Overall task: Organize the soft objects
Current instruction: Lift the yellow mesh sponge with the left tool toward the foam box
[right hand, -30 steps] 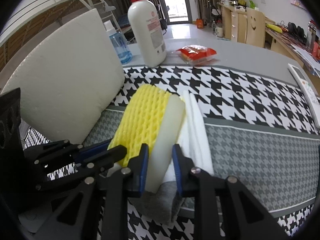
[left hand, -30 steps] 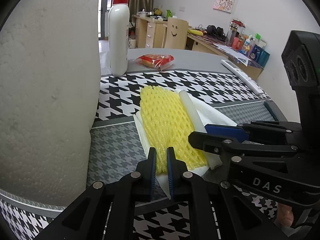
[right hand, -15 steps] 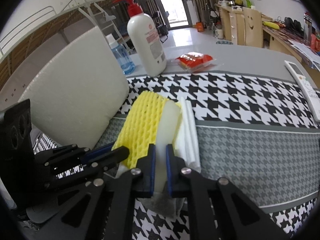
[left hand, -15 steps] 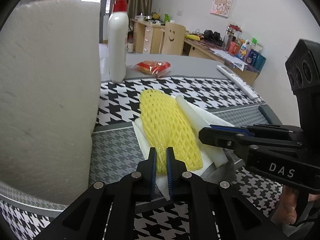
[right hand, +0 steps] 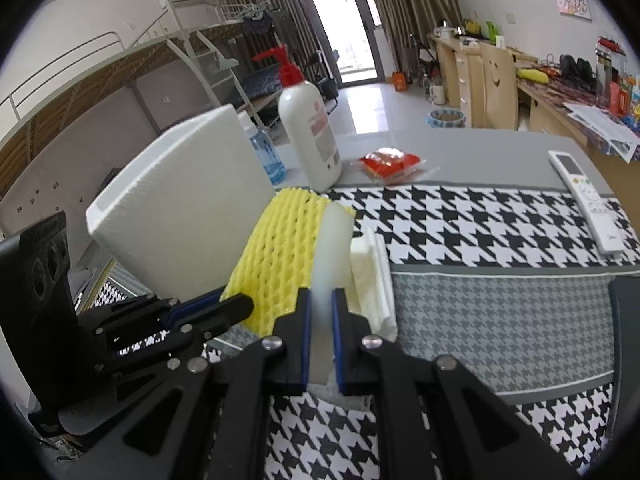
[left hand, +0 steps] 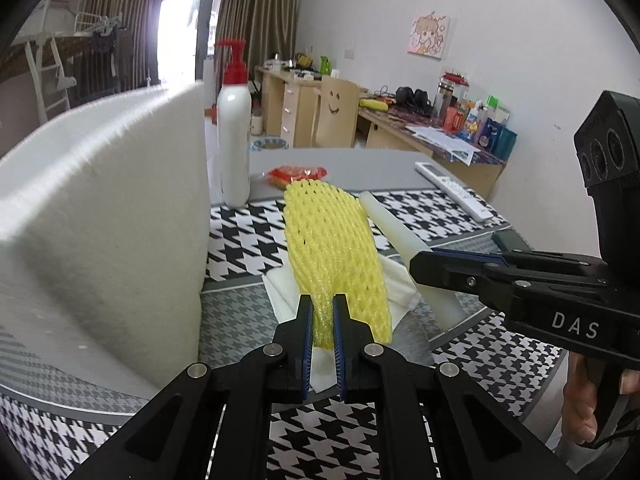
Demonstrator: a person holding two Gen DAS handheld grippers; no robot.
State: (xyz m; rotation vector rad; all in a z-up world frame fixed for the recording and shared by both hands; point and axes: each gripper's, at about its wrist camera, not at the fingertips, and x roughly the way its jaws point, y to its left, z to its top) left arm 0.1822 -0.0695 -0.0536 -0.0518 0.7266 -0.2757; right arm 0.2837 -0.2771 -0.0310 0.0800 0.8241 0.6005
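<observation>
One yellow foam net (left hand: 334,248), one white foam strip (right hand: 330,240) and one folded white sheet (right hand: 370,276) sit over the houndstooth-clothed worktop (right hand: 500,308), beside one white foam block (left hand: 100,220). Left gripper (left hand: 320,324) jaws pinch the net; right gripper (right hand: 319,320) jaws clamp the strip, both tilted downward.

I am seeing the yellow foam net (left hand: 336,248) and white foam sheet (right hand: 330,248) tilting up off the folded white tissue (right hand: 372,276), near ends pinched.
</observation>
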